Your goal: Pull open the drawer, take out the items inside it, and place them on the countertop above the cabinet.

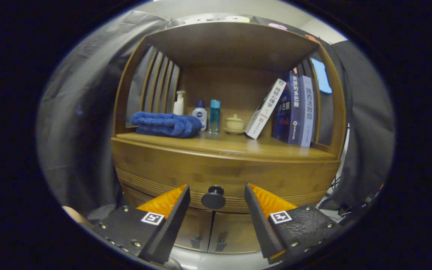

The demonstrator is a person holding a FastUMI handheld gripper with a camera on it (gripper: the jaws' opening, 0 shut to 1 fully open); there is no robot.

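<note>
Wooden drawer [223, 176] closed, knob [213, 197] between open jaws.

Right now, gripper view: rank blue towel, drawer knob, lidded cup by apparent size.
1. blue towel
2. drawer knob, sitting between the open claw fingers; its nearness inflates it
3. lidded cup, farther back on the countertop

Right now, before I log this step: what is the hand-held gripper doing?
Hand-held gripper: open, holding nothing; its fingers flank the round black drawer knob without touching it.
</note>
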